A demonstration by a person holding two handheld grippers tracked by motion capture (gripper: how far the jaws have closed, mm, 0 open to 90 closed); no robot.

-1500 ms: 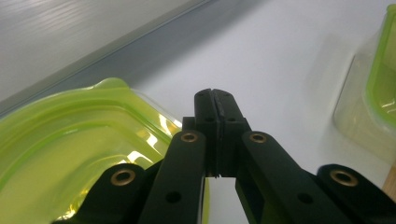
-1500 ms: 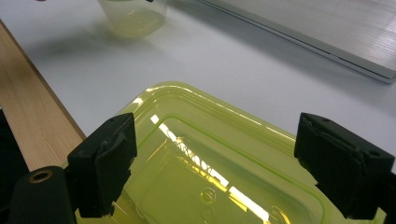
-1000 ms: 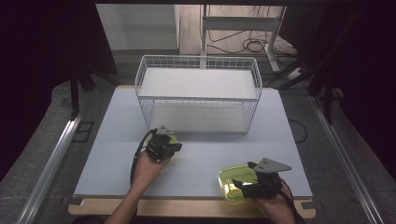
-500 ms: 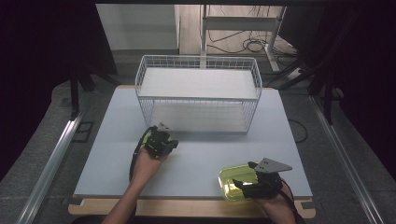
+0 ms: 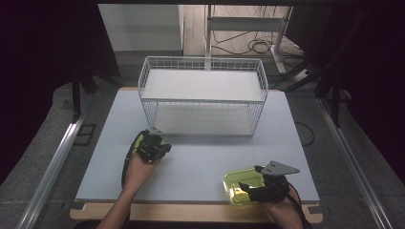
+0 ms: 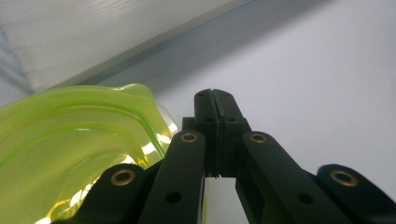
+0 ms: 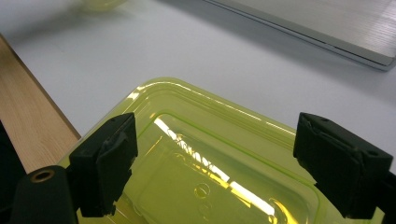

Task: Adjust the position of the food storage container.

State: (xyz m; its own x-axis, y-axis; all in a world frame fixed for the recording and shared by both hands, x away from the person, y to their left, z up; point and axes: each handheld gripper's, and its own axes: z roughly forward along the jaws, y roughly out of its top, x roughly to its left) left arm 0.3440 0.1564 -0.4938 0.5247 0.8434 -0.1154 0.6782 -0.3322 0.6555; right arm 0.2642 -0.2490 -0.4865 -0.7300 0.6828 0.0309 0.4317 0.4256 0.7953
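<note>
Leftward across the picture, the left gripper (image 5: 157, 146) is shifting compared with a second ago, while the right gripper (image 5: 243, 188) is keeping its place at the lower right.

We are looking at a pale grey table (image 5: 200, 152) lying on a wooden board (image 5: 191, 212) whose edge is showing along the bottom. A white wire basket (image 5: 203, 101) is standing at the far middle of the table, well apart from both hands. Around it the room is lying dark, with cables (image 5: 258, 45) trailing on the floor at the top and a metal rail (image 5: 52, 162) running down the left side.

Both forearms are coming in from the bottom edge. In the left gripper view the jaws are pressing tightly together with nothing between them, and a second yellow-green tray (image 6: 70, 149) is sitting just beside them at the lower left. We are seeing the right gripper's jaws standing spread wide over the yellow-green tray (image 7: 205, 168), one over each side of it; we cannot tell whether they are touching it. That tray is lying flat near the table's front edge, at the lower right of the high view.
</note>
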